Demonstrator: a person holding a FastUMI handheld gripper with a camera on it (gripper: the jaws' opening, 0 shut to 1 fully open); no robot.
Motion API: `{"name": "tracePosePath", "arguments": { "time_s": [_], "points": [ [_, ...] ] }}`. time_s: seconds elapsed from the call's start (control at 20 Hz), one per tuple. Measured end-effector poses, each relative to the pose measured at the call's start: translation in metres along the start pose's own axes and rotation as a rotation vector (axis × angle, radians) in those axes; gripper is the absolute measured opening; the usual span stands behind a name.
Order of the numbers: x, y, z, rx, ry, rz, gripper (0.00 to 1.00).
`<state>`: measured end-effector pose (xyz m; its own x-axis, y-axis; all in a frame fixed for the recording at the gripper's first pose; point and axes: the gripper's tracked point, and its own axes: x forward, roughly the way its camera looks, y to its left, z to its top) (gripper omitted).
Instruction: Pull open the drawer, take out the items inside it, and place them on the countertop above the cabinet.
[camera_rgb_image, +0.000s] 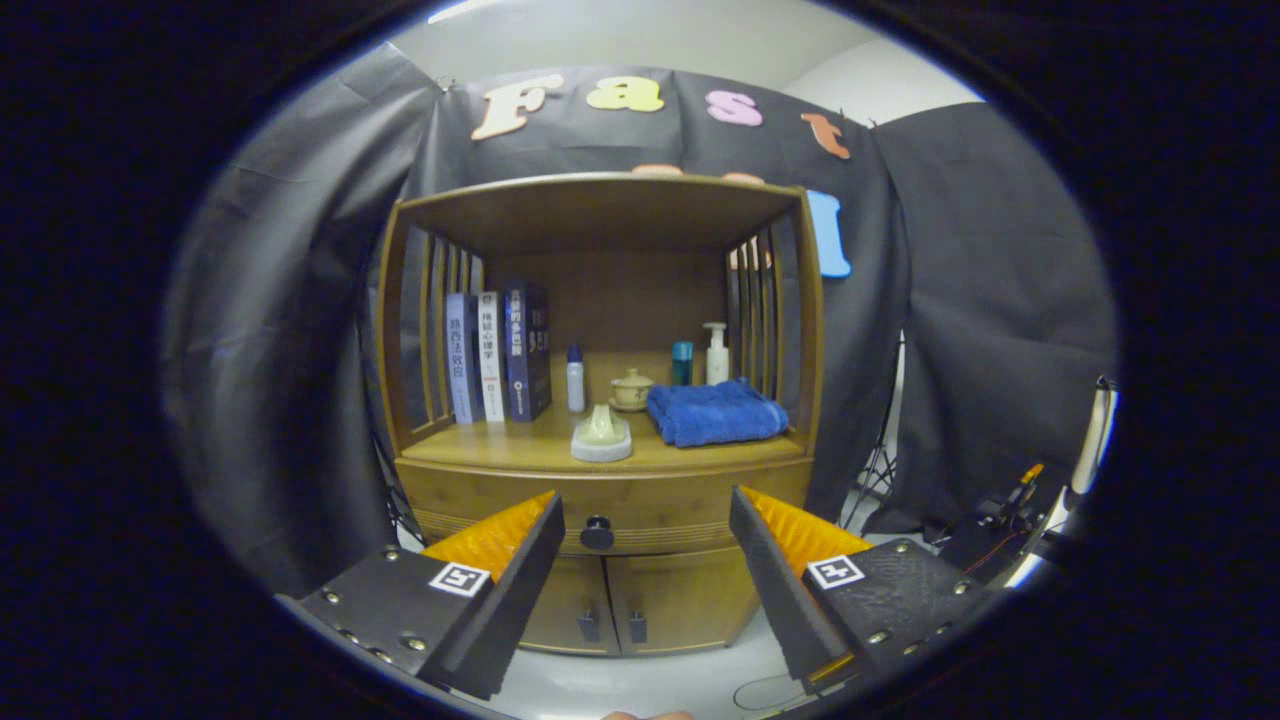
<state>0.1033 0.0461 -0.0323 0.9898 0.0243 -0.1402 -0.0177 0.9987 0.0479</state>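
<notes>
— Wooden cabinet (600, 420) straight ahead, against black cloth. Drawer (610, 510) under the tabletop (690, 455) fully closed, with round dark knob (597, 532) in the middle.

— And the hand-held gripper (645, 545)?

— Wide open, holding nothing. Knob seen in the gap between the two fingers, closer to the left finger (500, 560), but well beyond both, no touching.

— On the tabletop?

— Pale cone-shaped piece on a grey round base (601, 436) near the front edge. Folded blue towel (714, 412) just beside it to the right. Behind these, small lidded ceramic cup (631, 390), white bottle with blue cap (575, 379), teal bottle (682, 362) and white pump bottle (716, 353). Three books (497, 353) standing upright at the left side, next to the slats.

— Below the drawer?

— Two cabinet doors (630, 598), both shut, each with small dark handle near the middle seam.

— Inside of the drawer?

— Cannot tell, hidden behind the closed front.

— Anything else around?

— Cables and some equipment (1010, 510) on the floor to the right of the cabinet, too small to identify.
</notes>
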Motion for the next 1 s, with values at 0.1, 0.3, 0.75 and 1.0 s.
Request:
{"name": "tracePosePath", "arguments": {
  "time_s": [0.1, 0.3, 0.75, 1.0],
  "points": [
    [-0.015, -0.007, 0.002, 0.008, -0.014, -0.015, 1.0],
    [-0.04, -0.016, 0.006, -0.004, -0.048, -0.031, 0.99],
    [-0.078, -0.035, 0.023, -0.026, -0.107, -0.067, 0.99],
    [-0.09, -0.048, 0.022, -0.023, -0.102, -0.098, 0.99]
  ]
}}
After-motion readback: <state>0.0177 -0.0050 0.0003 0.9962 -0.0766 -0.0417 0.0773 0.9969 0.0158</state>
